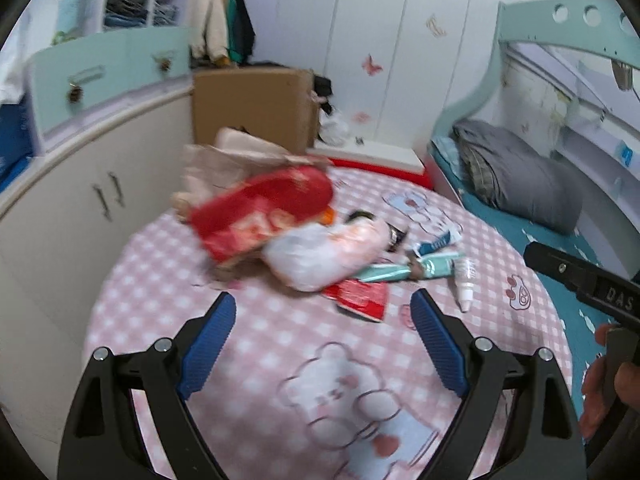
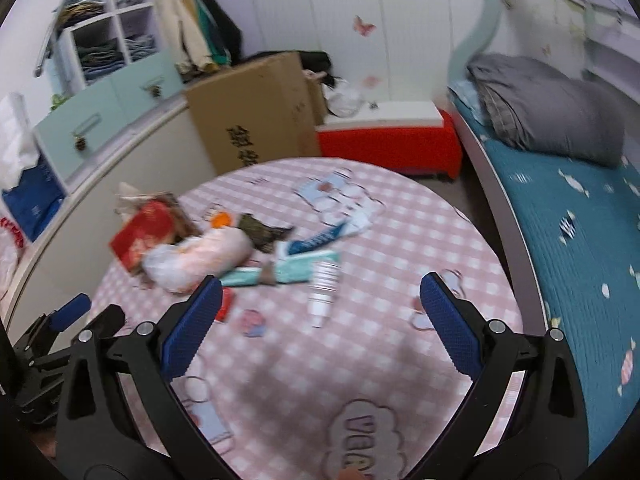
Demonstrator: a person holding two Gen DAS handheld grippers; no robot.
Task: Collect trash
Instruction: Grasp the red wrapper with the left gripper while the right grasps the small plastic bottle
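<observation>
A heap of trash lies on a round table with a pink checked cloth. It holds a red snack bag, a crumpled white and pink plastic bag, a teal tube, a small white bottle and a flat red wrapper. My left gripper is open, just short of the red wrapper, nothing between its fingers. My right gripper is open too, with the white bottle lying beyond its fingertips.
A cardboard box and a red stool stand behind the table. White cabinets curve along the left. A bed with a teal cover and grey pillow runs along the right. A hand holds the other gripper.
</observation>
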